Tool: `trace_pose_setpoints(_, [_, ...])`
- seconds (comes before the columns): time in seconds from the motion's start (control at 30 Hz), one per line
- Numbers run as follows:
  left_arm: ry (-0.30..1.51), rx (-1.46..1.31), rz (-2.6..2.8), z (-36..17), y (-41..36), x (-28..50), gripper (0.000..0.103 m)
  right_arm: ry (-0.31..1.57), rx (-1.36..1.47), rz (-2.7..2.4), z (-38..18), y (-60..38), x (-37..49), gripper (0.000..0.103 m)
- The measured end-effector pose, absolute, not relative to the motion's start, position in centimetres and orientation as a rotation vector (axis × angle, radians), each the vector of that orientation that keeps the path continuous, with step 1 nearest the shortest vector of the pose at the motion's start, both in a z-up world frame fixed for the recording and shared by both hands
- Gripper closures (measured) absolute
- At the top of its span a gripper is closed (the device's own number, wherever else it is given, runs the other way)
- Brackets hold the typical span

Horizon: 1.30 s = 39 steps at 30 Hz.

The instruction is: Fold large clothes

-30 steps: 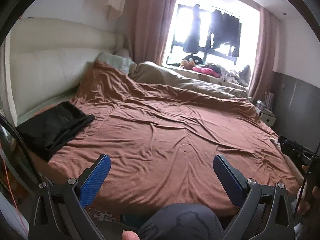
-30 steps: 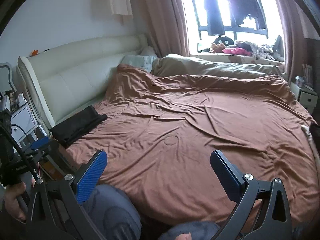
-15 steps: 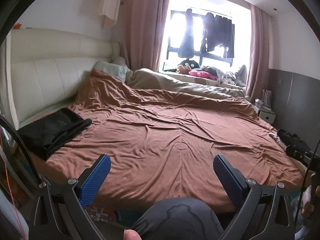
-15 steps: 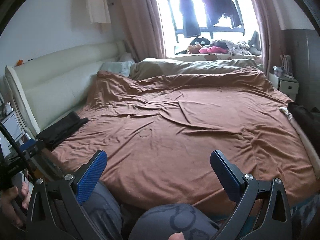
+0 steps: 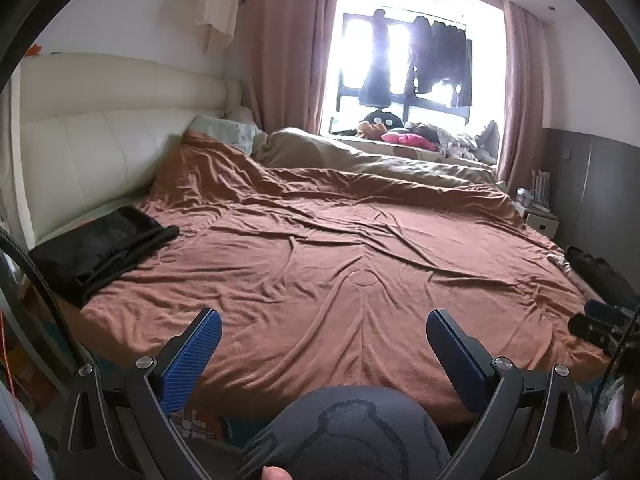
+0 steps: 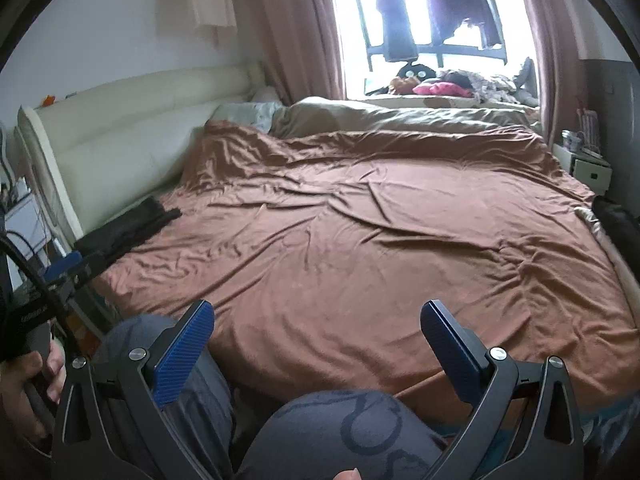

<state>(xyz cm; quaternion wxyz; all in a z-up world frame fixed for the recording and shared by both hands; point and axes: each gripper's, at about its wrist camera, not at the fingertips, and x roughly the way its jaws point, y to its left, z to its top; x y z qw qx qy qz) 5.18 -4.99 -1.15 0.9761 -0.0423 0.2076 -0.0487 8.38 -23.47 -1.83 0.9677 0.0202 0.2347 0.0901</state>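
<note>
One black garment (image 5: 100,250) lies folded at the far-left edge of the bed (image 5: 340,272), beside the headboard; we judge that piece finished. Both tongs, left gripper (image 5: 323,354) and right gripper (image 6: 316,346), hang spread wide and empty over the near edge. We see no unfolded garment on the brown cover.

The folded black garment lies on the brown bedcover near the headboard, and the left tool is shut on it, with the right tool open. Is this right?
Not quite. The left tool is open and holds nothing, as the left wrist view shows. The folded black garment does lie on the brown bedcover near the headboard, and the right tool is open.
</note>
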Motion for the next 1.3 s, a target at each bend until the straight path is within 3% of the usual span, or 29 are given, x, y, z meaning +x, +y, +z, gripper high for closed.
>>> trace_pose_setpoints(1.3, [0.388,-0.042,-0.064,-2.1,-5.9,4.9,0.000,0.432,0.104,0.170,-2.1,-24.7,7.8,0.000])
